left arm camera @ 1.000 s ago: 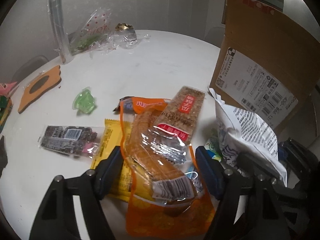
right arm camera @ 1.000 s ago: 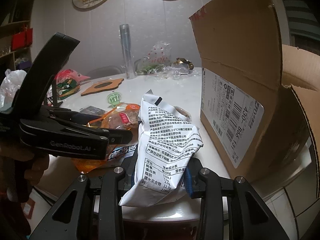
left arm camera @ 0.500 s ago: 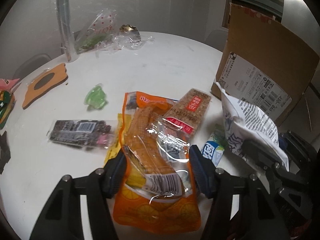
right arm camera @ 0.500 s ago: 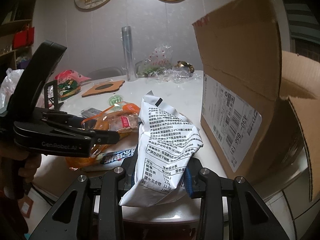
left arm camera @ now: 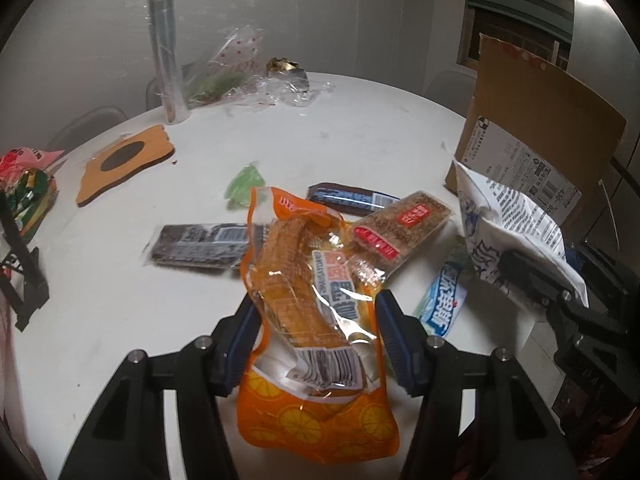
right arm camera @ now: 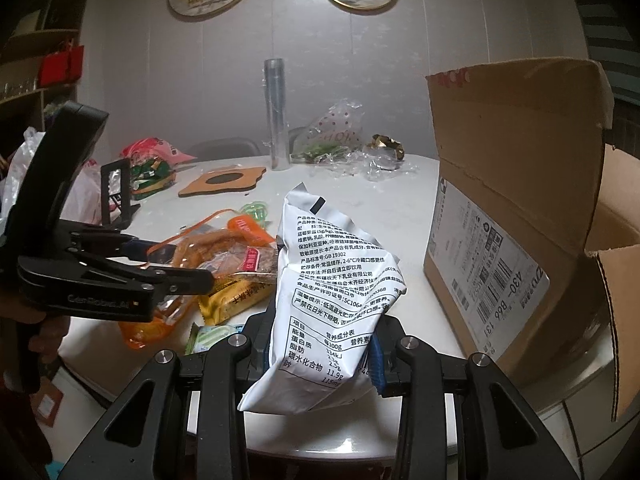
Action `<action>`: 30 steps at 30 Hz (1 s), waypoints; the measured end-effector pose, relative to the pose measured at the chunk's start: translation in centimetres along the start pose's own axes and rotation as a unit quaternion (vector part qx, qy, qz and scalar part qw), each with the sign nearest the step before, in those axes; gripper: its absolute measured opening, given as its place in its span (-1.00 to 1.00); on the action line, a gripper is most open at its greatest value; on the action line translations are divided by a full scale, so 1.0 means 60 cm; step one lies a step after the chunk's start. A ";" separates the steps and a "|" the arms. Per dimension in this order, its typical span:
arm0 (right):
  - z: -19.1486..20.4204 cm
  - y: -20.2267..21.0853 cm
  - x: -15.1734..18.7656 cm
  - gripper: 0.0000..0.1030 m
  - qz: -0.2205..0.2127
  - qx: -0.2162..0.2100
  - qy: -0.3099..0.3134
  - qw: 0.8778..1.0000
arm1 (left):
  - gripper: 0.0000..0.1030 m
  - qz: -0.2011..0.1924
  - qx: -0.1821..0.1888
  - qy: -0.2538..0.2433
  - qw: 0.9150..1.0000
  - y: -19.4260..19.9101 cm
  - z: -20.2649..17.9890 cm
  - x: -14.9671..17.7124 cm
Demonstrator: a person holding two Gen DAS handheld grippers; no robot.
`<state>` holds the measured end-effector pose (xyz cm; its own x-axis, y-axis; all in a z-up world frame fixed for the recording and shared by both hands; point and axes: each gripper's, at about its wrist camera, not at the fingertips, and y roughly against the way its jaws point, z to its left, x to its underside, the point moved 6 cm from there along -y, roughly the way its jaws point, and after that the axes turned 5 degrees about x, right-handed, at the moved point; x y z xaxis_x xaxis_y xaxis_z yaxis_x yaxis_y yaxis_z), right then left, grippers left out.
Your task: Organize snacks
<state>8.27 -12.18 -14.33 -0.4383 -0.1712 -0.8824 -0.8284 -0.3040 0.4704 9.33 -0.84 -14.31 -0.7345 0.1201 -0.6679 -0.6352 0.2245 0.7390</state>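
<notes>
My left gripper point(left arm camera: 316, 308) is closing on an orange snack packet point(left arm camera: 304, 280); both pads press its sides and it hangs just above the white table point(left arm camera: 340, 120). On the table beyond lie a red-labelled cereal bar point(left arm camera: 400, 228), two dark bars point(left arm camera: 200, 244) point(left arm camera: 352, 200), a blue-white packet point(left arm camera: 444, 300) and a green jelly cup point(left arm camera: 244, 180). My right gripper point(right arm camera: 320, 340) is shut on a white printed bag point(right arm camera: 332, 264), held upright left of the open cardboard box point(right arm camera: 500, 220). The right wrist view shows the left gripper point(right arm camera: 180, 264) at the left, over a yellow packet point(right arm camera: 236, 296).
At the far side of the table stand a clear plastic tube point(left arm camera: 166, 56) and crumpled clear wrappers point(left arm camera: 248, 80). An orange wooden coaster point(left arm camera: 124, 160), a black stand point(left arm camera: 20, 264) and coloured bags point(left arm camera: 24, 184) lie at the left. The box's flaps point(right arm camera: 520, 120) stand up.
The left jaws closed onto the orange packet and drew it back and up off the pile. The cereal bar that lay on it now rests on the table. The right gripper kept its hold.
</notes>
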 end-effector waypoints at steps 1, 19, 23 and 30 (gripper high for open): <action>0.002 -0.001 -0.001 -0.40 0.000 0.001 0.001 1.000 | 0.07 0.000 -0.003 0.000 1.000 0.003 0.002 0.002; 0.022 0.007 -0.032 -0.40 -0.019 -0.012 0.027 0.999 | 0.07 -0.034 -0.012 0.029 0.999 0.048 0.038 -0.004; 0.032 0.021 -0.058 -0.40 -0.035 -0.028 0.041 0.998 | 0.07 -0.056 -0.018 0.032 0.998 0.077 0.047 -0.027; 0.038 0.073 -0.139 -0.40 -0.094 -0.040 0.078 0.992 | 0.07 -0.108 -0.007 0.021 0.994 0.159 0.038 -0.104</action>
<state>7.48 -9.94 -4.94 -0.2137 -0.2452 -0.9456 -0.8573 -0.4170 0.3019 8.41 2.75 -3.32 -0.5903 0.0303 -0.8066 -0.7818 0.2271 0.5807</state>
